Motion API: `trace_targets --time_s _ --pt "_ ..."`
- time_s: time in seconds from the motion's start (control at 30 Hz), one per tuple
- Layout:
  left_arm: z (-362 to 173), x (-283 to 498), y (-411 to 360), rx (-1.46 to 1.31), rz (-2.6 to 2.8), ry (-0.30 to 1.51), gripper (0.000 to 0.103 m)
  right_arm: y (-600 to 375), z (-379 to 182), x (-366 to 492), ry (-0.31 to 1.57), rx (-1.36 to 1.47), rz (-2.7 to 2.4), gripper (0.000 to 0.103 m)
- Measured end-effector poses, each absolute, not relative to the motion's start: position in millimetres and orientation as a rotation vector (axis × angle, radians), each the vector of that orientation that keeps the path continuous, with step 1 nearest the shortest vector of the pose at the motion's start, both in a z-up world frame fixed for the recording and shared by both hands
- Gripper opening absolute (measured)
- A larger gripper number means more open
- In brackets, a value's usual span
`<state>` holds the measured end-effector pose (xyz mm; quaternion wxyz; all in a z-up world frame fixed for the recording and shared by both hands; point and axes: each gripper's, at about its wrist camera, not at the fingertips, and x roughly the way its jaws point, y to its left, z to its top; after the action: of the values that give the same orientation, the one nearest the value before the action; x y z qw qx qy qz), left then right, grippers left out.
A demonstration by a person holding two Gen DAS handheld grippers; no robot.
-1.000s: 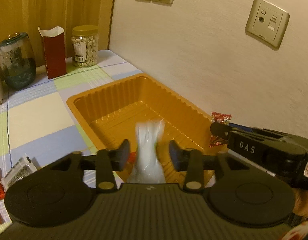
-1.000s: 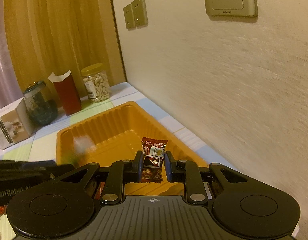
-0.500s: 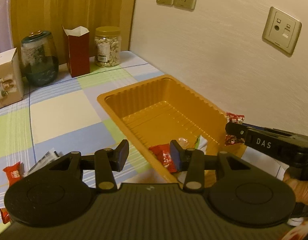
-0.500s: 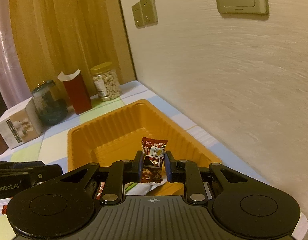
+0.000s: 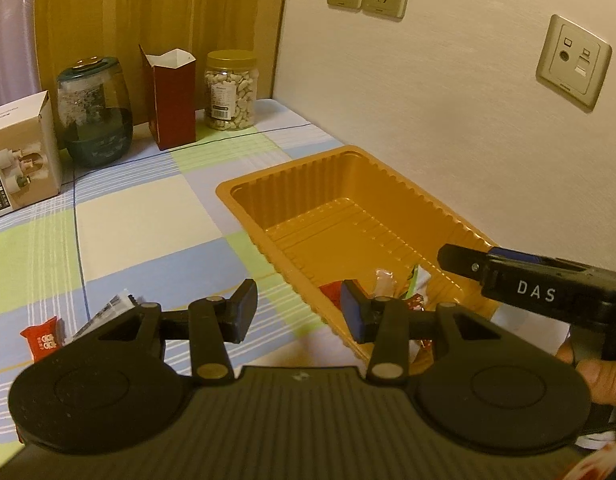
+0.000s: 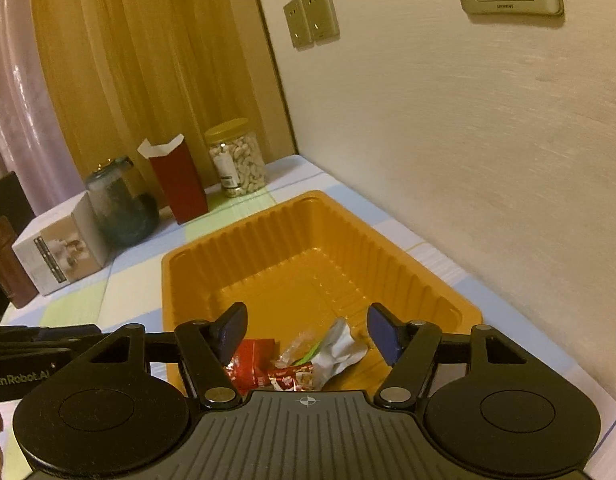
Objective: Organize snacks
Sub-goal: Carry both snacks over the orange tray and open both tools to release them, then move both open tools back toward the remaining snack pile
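Observation:
The orange ribbed tray (image 5: 292, 168) (image 6: 244, 224) lies along the wall. At its near end lie a red packet (image 6: 252, 364), a crumpled silver packet (image 6: 340, 350) and a red-brown candy packet (image 6: 292, 374). My right gripper (image 6: 308, 334) hovers just above them. Its jaws are opening and its pads touch none of the packets. My left gripper (image 5: 298, 312) is open and empty over the tray's near left rim. A red packet (image 5: 42, 338) and a printed silver packet (image 5: 108, 312) lie loose on the checked cloth, left of that gripper.
At the back stand a cashew jar (image 5: 230, 88), an open red carton (image 5: 172, 96), a dark glass jar (image 5: 94, 112) and a white box (image 5: 20, 160). The wall runs close along the tray's right side. A hand (image 5: 600, 372) shows at the right edge.
The right gripper opened and let go of the red-brown candy packet, which now lies in the tray. The white packet that was falling between the left fingers has landed there too. The left gripper drew back leftward.

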<state>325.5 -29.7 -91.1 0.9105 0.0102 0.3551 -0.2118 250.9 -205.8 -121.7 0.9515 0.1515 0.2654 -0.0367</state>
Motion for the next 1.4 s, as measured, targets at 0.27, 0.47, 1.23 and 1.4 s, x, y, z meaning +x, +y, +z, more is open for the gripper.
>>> trace_targets --time_s 0.27,0.47,1.23,1.4 --pt "-87.7 322.2 -24.4 0.026 -0.423 0.724 0.042 -204.0 -122.0 249.9 0.541 0.296 -0.073 0.066" --pt "-84.6 318.2 -15.3 0.025 -0.406 0.715 0.042 -198.4 -120.6 250.7 0.535 0.276 -0.070 0.066" --pt "-78.6 283.1 98.6 0.014 -0.192 0.699 0.043 -121.5 -105.2 250.2 0.498 0.187 0.081 0.066" --pt "-81.6 276.0 134.8 -0.003 -0.122 0.710 0.043 -93.0 -104.4 252.4 0.499 0.146 0.153 0.066"
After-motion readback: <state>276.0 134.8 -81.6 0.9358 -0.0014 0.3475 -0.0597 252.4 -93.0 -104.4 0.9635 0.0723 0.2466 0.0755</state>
